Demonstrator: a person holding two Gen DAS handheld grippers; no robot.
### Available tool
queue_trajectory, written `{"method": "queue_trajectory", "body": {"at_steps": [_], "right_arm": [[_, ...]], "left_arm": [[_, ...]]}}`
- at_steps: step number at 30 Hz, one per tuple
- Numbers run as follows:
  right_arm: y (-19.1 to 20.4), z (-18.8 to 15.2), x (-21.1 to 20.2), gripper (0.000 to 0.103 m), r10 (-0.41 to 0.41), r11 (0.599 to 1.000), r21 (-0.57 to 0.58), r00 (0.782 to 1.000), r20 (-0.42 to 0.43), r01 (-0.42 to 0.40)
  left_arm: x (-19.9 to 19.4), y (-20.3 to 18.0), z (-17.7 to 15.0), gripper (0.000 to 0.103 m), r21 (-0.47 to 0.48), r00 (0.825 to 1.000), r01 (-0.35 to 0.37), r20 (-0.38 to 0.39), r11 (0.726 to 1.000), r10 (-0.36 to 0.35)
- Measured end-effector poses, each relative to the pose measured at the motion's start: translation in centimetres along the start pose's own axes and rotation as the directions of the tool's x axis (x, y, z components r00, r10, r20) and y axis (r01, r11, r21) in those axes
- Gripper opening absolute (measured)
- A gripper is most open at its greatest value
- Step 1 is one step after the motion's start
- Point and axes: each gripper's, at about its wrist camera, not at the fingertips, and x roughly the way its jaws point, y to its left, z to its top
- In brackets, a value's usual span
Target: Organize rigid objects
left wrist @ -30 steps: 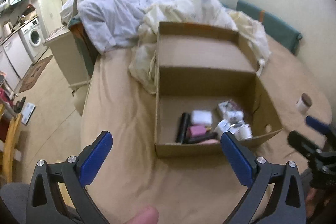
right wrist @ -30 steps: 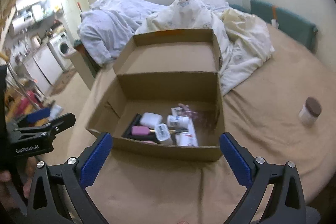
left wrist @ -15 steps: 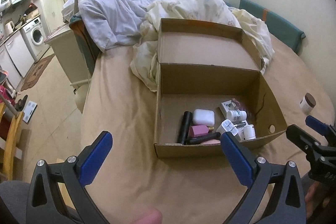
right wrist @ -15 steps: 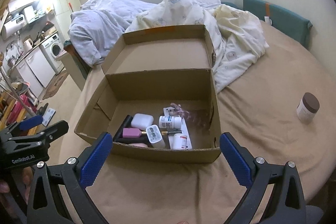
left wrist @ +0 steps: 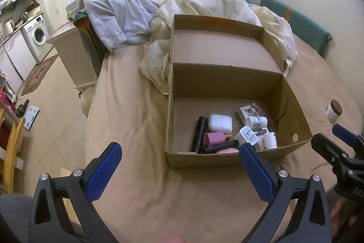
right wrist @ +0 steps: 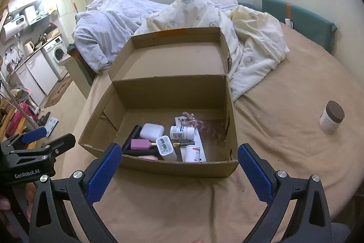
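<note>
Both claws spread wide and empty: left gripper (left wrist: 179, 157), right gripper (right wrist: 179, 158), ribbed blue pads, hovering short of the cardboard box (right wrist: 173, 166). It sits lid open on the tan bedsheet (right wrist: 284, 129), holding a rounded white case (right wrist: 152, 131), pink bottle (right wrist: 140, 144), black tube (left wrist: 200, 133), small white bottles. A brown-lidded jar (right wrist: 332, 120) stands well apart, right. Rumpled quilt (right wrist: 250, 47) crowds the lid

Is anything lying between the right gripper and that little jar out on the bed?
Nothing visible. The jar stands alone on bare sheet, right of the box. The open right gripper points at the box, so it must swing right.
</note>
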Motion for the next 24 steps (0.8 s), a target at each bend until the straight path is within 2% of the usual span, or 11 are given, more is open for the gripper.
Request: {"method": "queue_trajectory", "body": {"at_steps": [24], "right_arm": [[0.03,0.06,0.05,0.103,0.000,1.000,0.000,1.000,-0.001,0.000]], "left_arm": [[0.51,-0.08,-0.27,0.103,0.019,1.000,0.013,-0.018,1.000,-0.012]]}}
